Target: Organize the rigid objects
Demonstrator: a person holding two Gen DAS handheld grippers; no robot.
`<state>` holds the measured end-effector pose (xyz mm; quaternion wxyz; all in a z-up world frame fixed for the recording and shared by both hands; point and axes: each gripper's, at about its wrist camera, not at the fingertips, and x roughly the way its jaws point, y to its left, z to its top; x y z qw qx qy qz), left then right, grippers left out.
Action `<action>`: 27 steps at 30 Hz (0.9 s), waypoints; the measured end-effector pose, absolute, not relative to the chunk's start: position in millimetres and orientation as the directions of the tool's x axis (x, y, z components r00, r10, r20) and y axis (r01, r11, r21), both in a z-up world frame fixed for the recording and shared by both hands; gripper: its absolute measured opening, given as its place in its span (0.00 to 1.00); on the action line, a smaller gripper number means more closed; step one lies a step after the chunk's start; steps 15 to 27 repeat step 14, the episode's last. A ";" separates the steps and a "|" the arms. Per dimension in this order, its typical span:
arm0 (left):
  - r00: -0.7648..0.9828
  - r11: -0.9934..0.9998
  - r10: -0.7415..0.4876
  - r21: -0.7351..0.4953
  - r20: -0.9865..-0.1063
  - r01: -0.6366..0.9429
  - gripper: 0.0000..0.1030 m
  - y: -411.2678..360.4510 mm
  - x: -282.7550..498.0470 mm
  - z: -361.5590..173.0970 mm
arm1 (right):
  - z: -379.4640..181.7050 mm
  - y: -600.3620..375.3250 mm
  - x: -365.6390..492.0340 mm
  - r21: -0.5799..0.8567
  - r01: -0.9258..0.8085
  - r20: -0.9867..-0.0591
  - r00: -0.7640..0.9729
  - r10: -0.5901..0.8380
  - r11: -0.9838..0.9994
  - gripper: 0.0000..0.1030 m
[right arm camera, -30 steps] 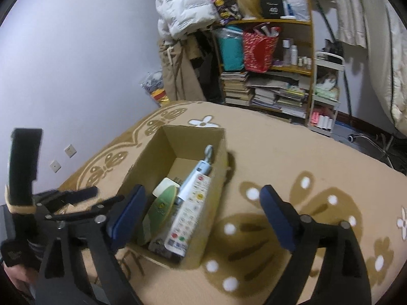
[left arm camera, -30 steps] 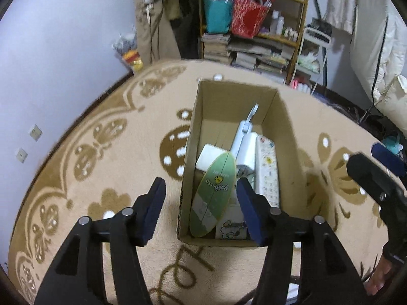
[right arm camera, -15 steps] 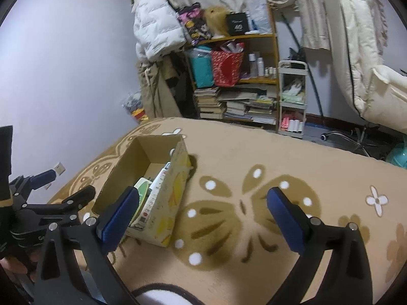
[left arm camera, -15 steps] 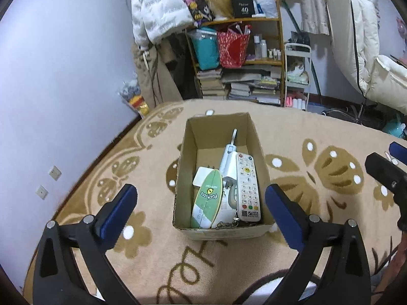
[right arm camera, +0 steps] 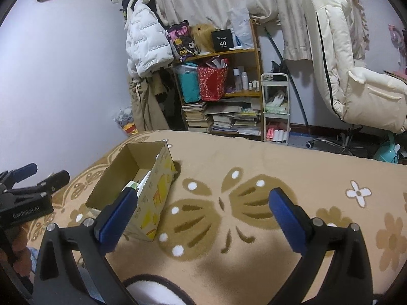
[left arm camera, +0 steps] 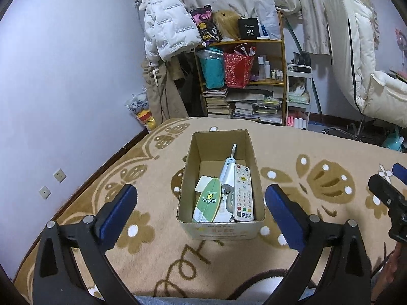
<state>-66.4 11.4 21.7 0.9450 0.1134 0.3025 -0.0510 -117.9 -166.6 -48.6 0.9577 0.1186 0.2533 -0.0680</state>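
An open cardboard box [left arm camera: 251, 144] stands on the tan patterned carpet; it also shows in the right wrist view [right arm camera: 162, 180]. Inside lie a white remote control [left arm camera: 243, 192], a white handheld device [left arm camera: 228, 170], a green oval Pochacco case [left arm camera: 208, 200] and a white flat item [left arm camera: 202, 182]. My left gripper [left arm camera: 197, 208] is open and empty, held above and in front of the box. My right gripper [right arm camera: 201, 216] is open and empty, to the right of the box over the carpet. Each gripper shows at the edge of the other's view.
A wooden shelf [left arm camera: 254, 76] with books, bags and bottles stands at the far wall, next to hanging coats [left arm camera: 168, 33]. A small white cart [left arm camera: 297, 96] and a cream office chair [left arm camera: 376, 94] stand at the right. A purple wall [left arm camera: 63, 89] borders the carpet on the left.
Both grippers have pulled back and up from the box, which now looks smaller. The left jaws have opened wide. The green case lies in the box, free of the left fingers.
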 end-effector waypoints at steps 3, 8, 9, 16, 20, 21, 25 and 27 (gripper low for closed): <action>0.813 0.968 -0.030 0.186 -0.581 0.168 0.97 11.6 -68.7 21.1 | -50.2 -167.8 -120.3 0.199 0.196 -0.510 0.858 -0.069 0.960 1.00; 0.810 0.962 -0.030 0.203 -0.585 0.183 0.97 7.2 -67.9 17.5 | -52.7 -168.3 -122.1 0.203 0.194 -0.518 0.853 -0.063 0.960 1.00; 0.808 0.962 -0.033 0.200 -0.588 0.185 0.97 6.7 -67.4 16.7 | -53.1 -167.9 -121.8 0.203 0.193 -0.519 0.853 -0.061 0.960 1.00; 0.807 0.964 -0.030 0.197 -0.589 0.180 0.97 7.2 -66.3 15.2 | -53.0 -167.5 -120.8 0.199 0.195 -0.520 0.852 -0.065 0.960 1.00; 0.807 0.964 -0.030 0.197 -0.589 0.180 0.97 7.2 -66.3 15.2 | -53.0 -167.5 -120.8 0.199 0.195 -0.520 0.852 -0.065 0.960 1.00; 0.807 0.964 -0.030 0.197 -0.589 0.180 0.97 7.2 -66.3 15.2 | -53.0 -167.5 -120.8 0.199 0.195 -0.520 0.852 -0.065 0.960 1.00; 0.807 0.964 -0.030 0.197 -0.589 0.180 0.97 7.2 -66.3 15.2 | -53.0 -167.5 -120.8 0.199 0.195 -0.520 0.852 -0.065 0.960 1.00; 0.807 0.964 -0.030 0.197 -0.589 0.180 0.97 7.2 -66.3 15.2 | -53.0 -167.5 -120.8 0.199 0.195 -0.520 0.852 -0.065 0.960 1.00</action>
